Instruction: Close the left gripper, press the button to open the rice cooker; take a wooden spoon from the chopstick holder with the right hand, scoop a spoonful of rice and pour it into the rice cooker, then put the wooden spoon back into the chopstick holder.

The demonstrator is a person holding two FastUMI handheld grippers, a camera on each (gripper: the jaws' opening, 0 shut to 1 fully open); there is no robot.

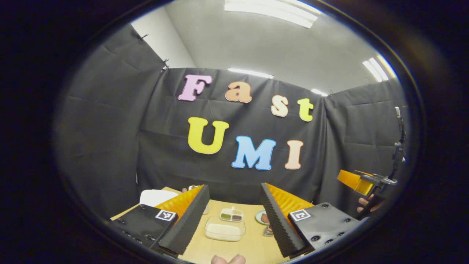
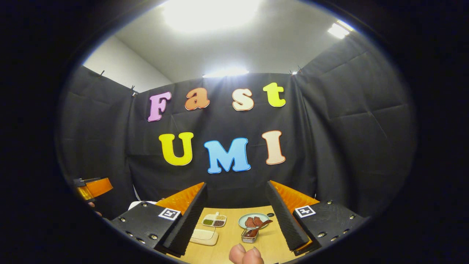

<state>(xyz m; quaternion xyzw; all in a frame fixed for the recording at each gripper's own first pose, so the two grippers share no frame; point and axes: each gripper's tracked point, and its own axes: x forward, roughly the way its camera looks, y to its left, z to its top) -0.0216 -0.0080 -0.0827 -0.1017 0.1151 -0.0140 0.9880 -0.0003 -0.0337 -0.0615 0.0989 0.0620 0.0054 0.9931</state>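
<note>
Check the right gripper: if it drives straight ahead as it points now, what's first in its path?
Probably nothing on the table: the right gripper, jaws open, points level at the booth wall. The plate and chopstick holder sit lower; depth unclear.

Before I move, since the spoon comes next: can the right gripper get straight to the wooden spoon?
Probably yes: the right gripper is open, and the wooden spoon stands in its holder ahead, with nothing between.

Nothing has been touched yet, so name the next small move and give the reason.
Probably close the left gripper first: it stands open above the table, and the white rice cooker beyond its left finger is shut, its button unpressed. The right gripper can wait, open.
</note>
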